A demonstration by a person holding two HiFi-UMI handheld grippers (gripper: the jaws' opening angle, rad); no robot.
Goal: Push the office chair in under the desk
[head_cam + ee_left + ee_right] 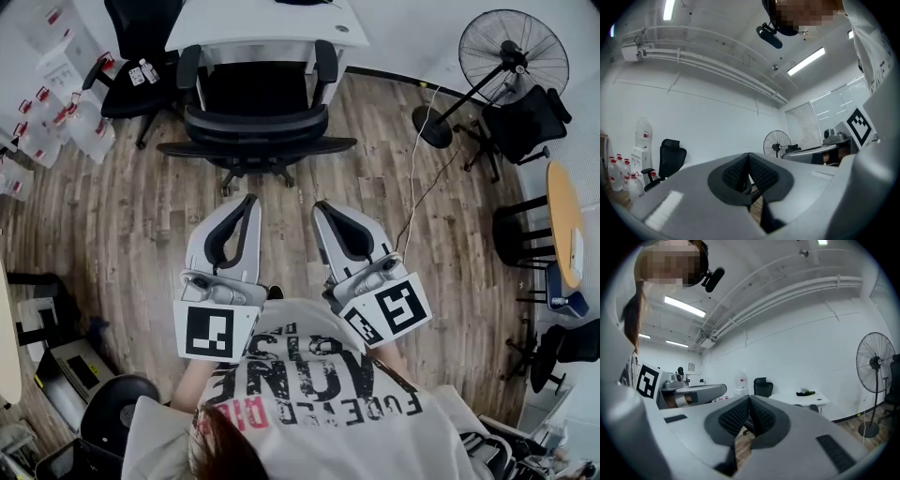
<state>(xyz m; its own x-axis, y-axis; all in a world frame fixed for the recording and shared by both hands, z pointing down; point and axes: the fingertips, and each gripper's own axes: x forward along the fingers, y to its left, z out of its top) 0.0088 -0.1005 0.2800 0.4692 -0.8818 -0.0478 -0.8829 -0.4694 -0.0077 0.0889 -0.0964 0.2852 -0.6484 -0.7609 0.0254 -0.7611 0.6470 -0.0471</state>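
1. 2 grippers sit side by side below me, the left gripper [247,201] and the right gripper [322,205]. Each one's jaws are pressed together with nothing pinched between them.
2. Through the left gripper view I see the ribbed pads [738,171] meeting along 1 seam. The right gripper view shows the same on its pads [736,416].
3. The office chair [255,122] stands straight ahead of both sets of tips with its backrest turned toward them. Bare wood floor [281,202] lies between the tips and the chair's wheeled base, so neither gripper touches it.
4. Beyond the chair is the white desk [272,26]. The armrests reach its front edge, while the backrest and base stand out on the jaws' side.
5. Off to the left of the left jaws is a 2nd black chair [141,37]. Well to the right of the right jaws stands a pedestal fan [514,54].
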